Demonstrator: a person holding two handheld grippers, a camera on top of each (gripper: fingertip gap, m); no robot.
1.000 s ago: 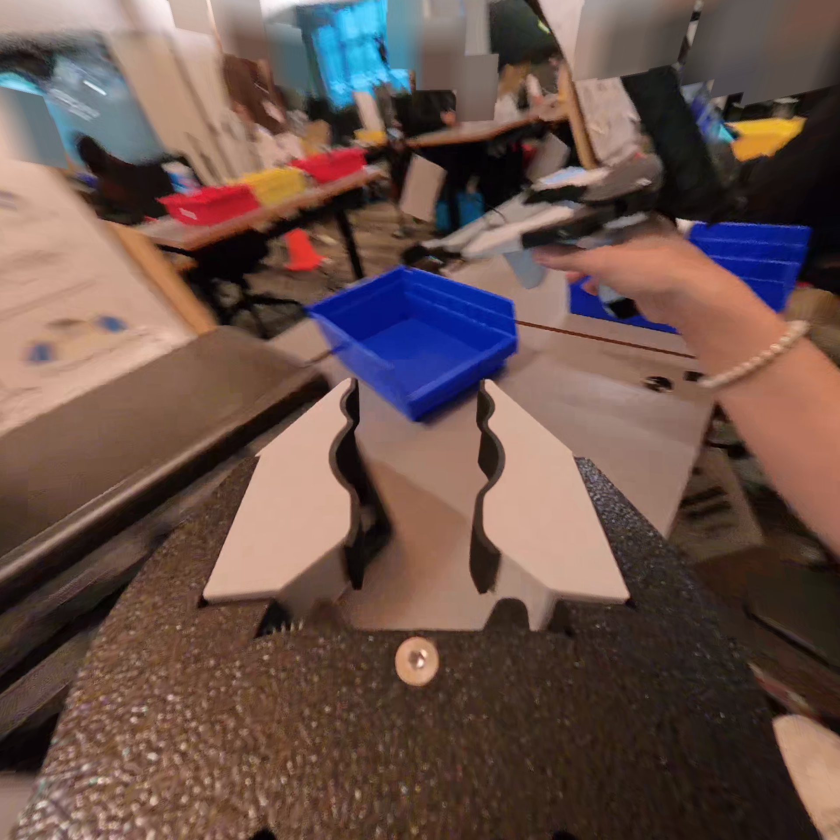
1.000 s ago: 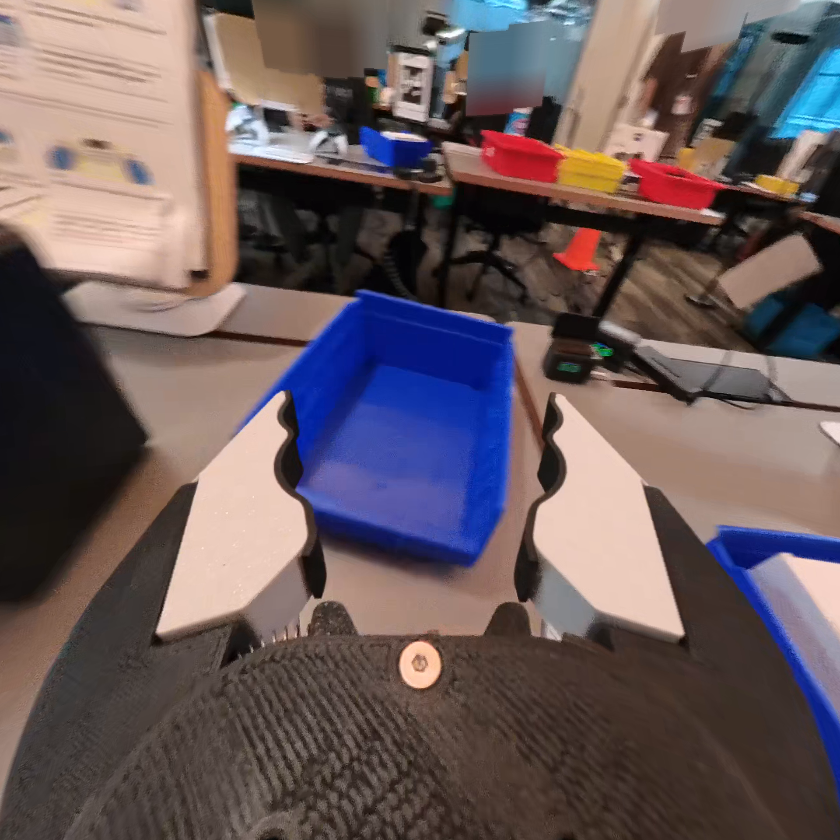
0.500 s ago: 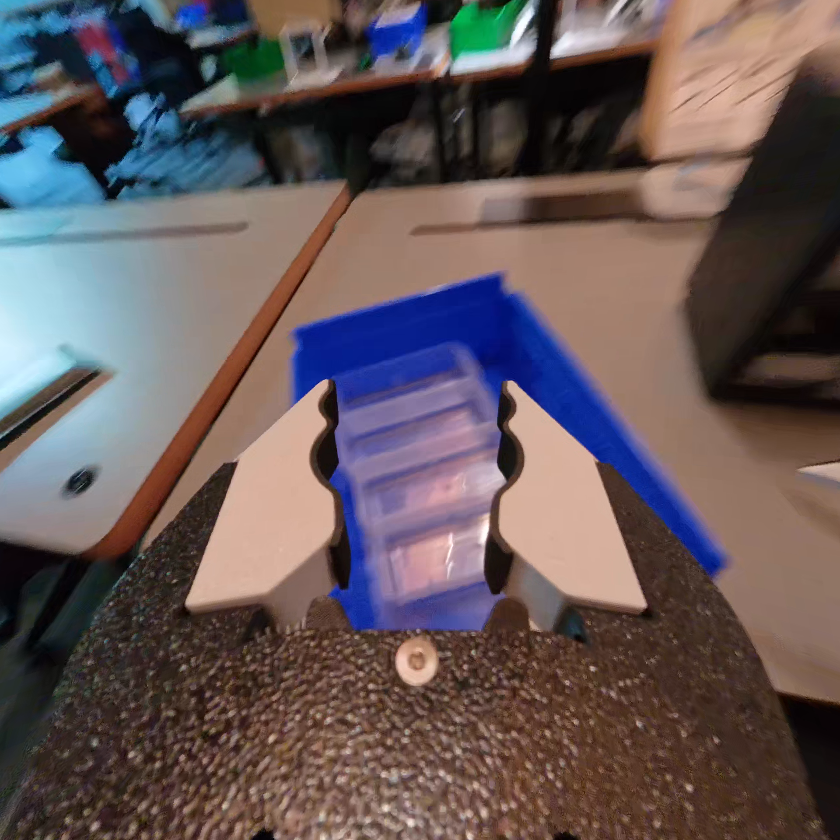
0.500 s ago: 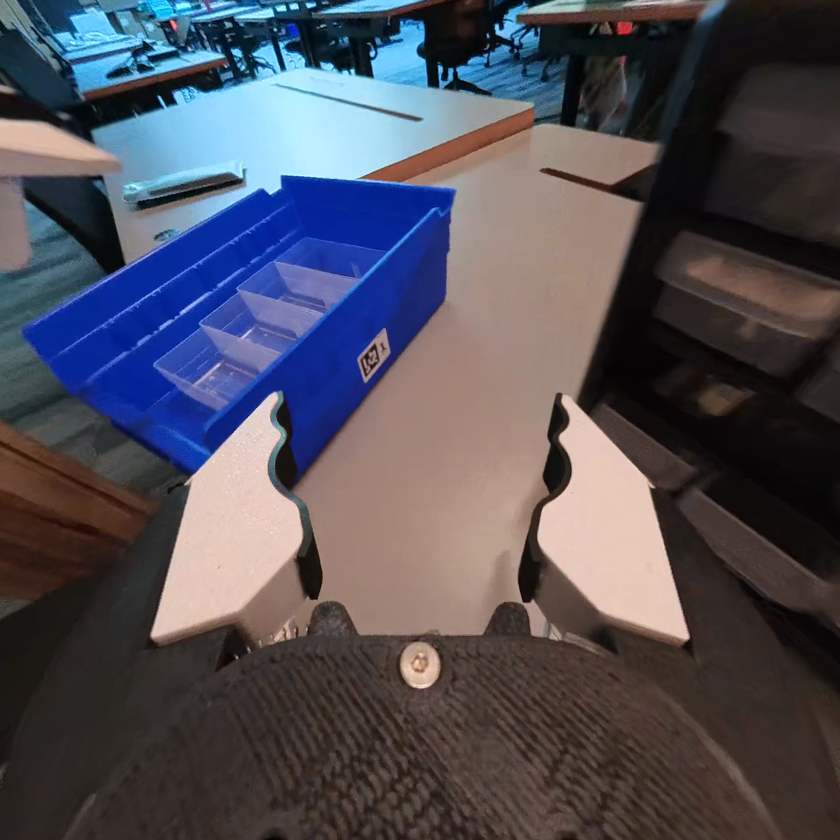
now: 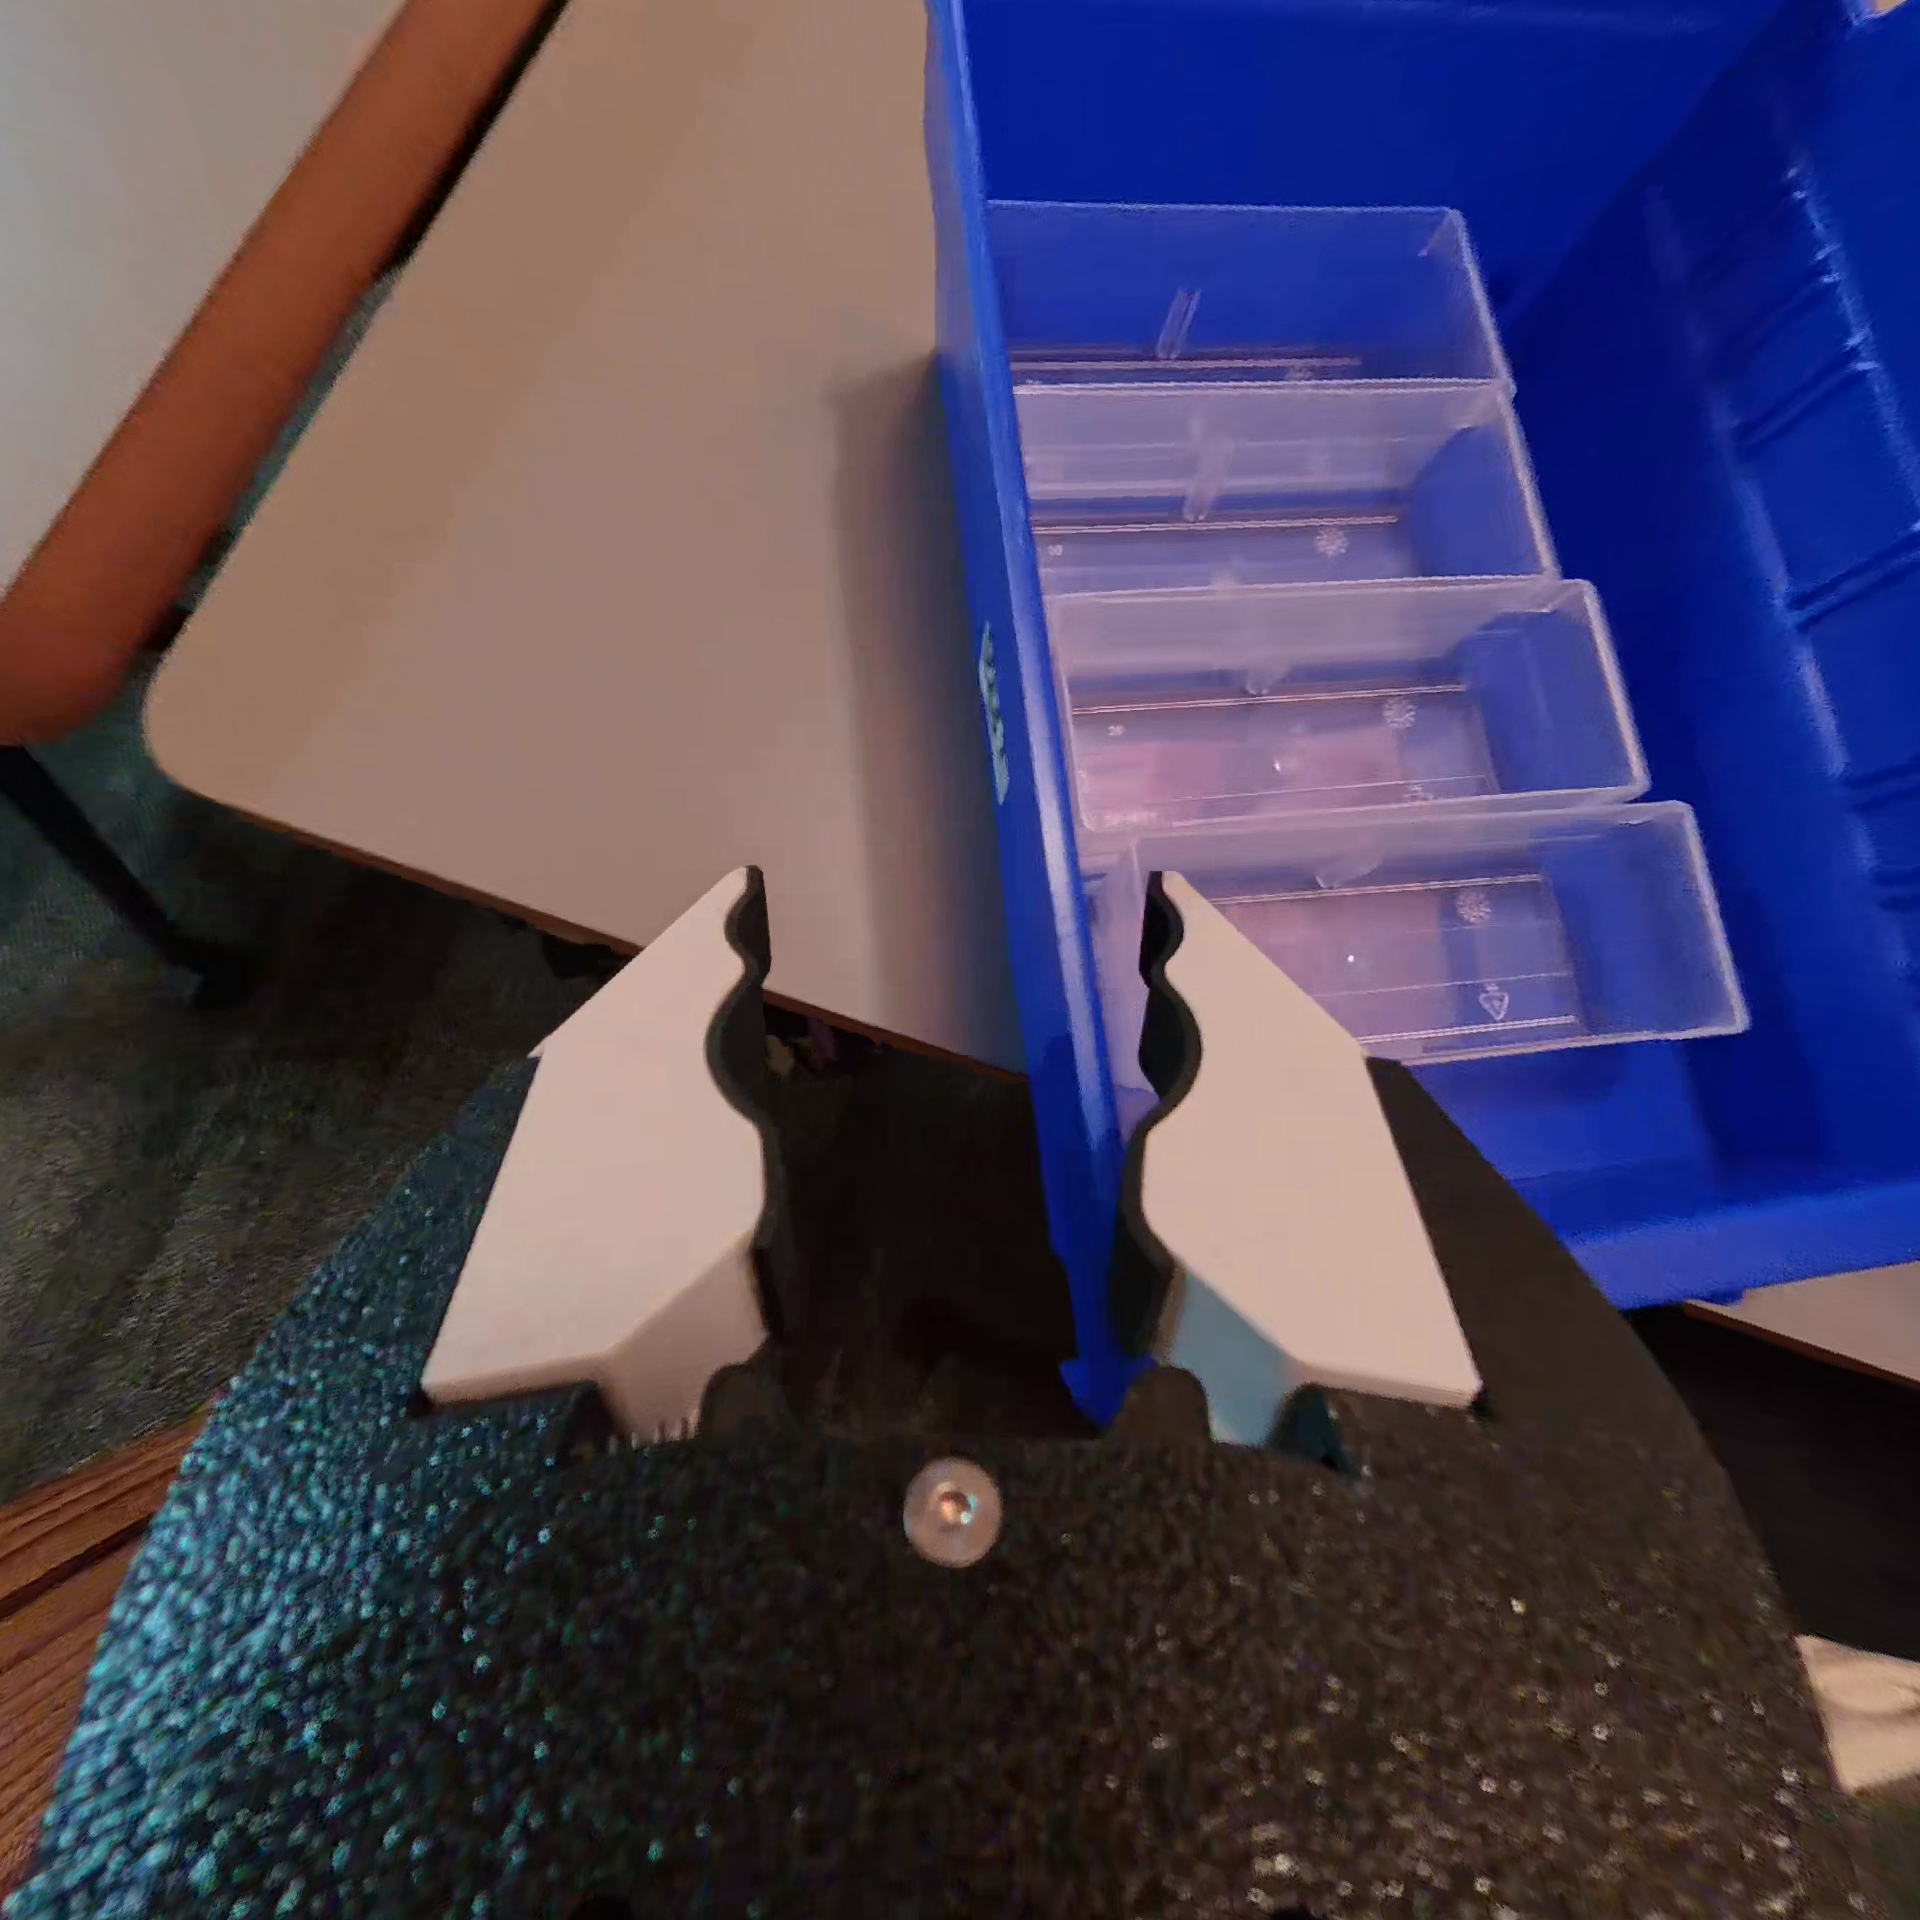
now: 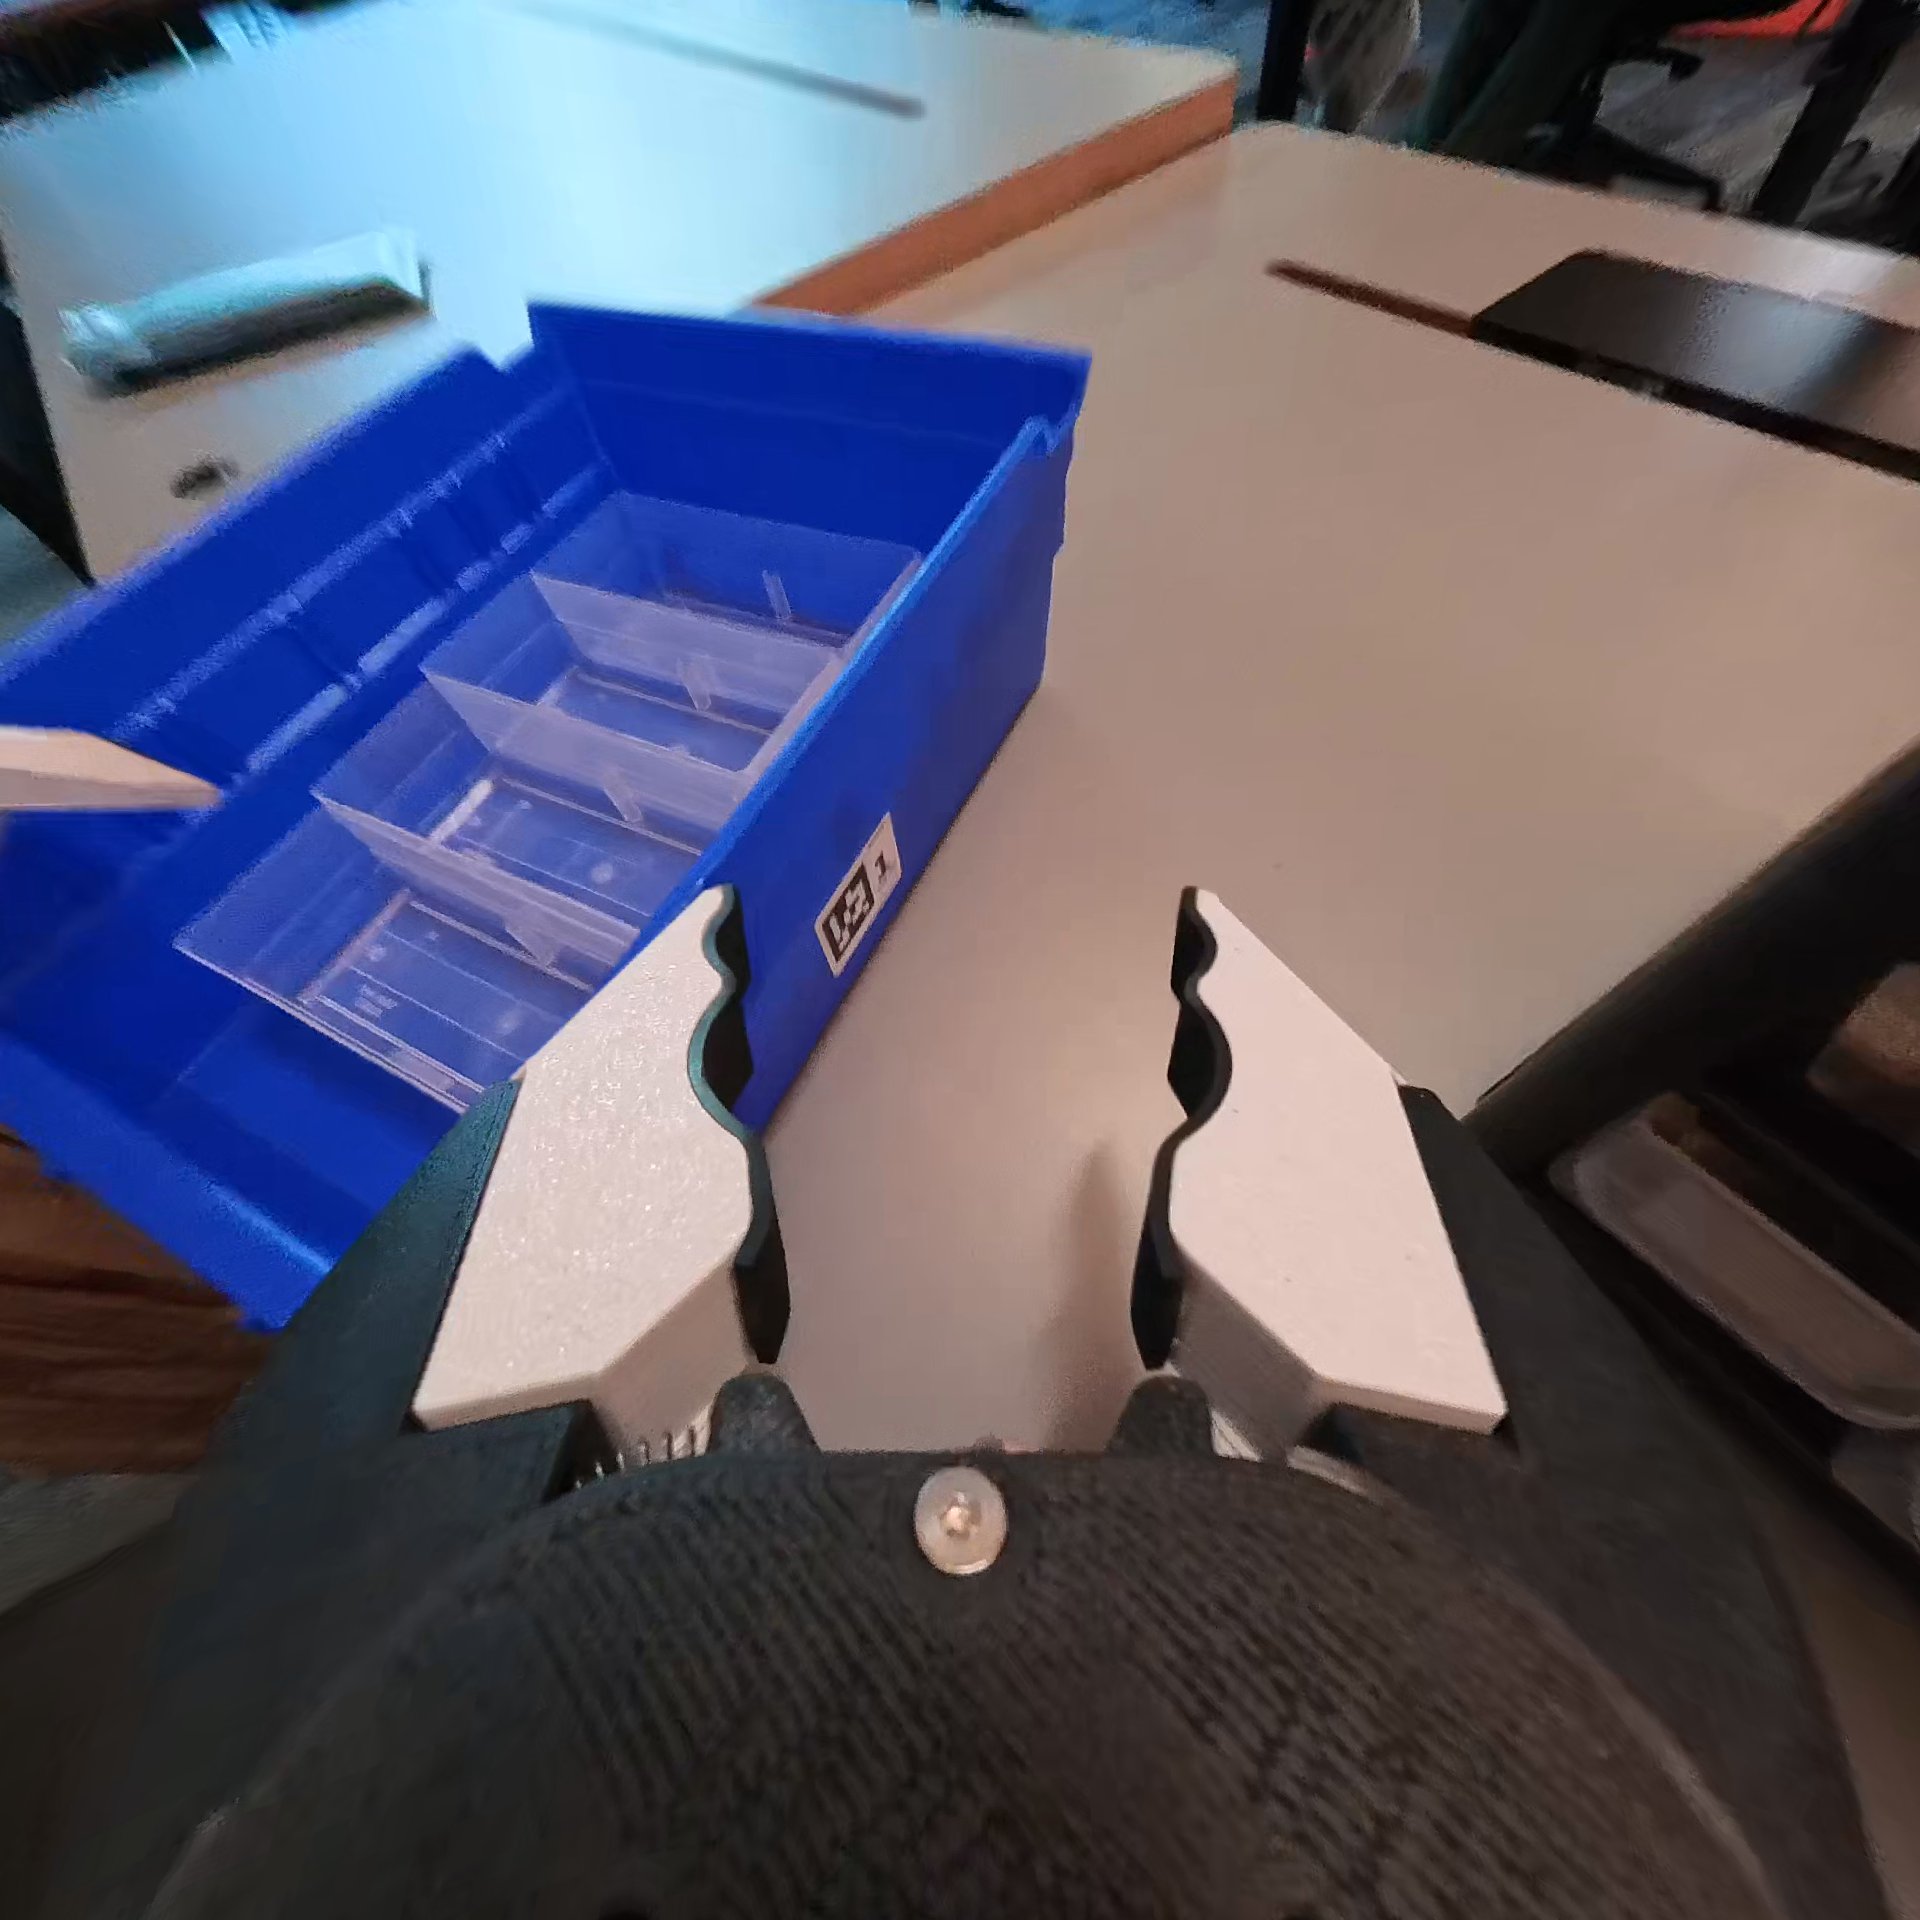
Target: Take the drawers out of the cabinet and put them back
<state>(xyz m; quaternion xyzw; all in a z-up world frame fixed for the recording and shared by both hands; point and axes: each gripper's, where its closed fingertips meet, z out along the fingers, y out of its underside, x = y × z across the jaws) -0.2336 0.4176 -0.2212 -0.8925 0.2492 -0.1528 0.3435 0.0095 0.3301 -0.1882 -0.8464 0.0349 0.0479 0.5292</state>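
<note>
**A:** So what do these things look like up close?

**B:** The left gripper (image 5: pixel 951 894) has two pale grey fingers (image 5: pixel 623 1153) shaped like pointed wedges, with wavy black pads along the inner edges. They sit in a black body with a rough, sparkly pebbled finish, and there's one silver screw (image 5: pixel 951 1509) bottom centre.

**A:** And the other one?

**B:** The right gripper (image 6: pixel 961 909) has the same grey wedge fingers (image 6: pixel 1320 1174) and wavy black pads. Its black body looks more like layered print lines, rounded across the lower part of the frame. Same silver screw (image 6: pixel 959 1517) in the middle.
</note>
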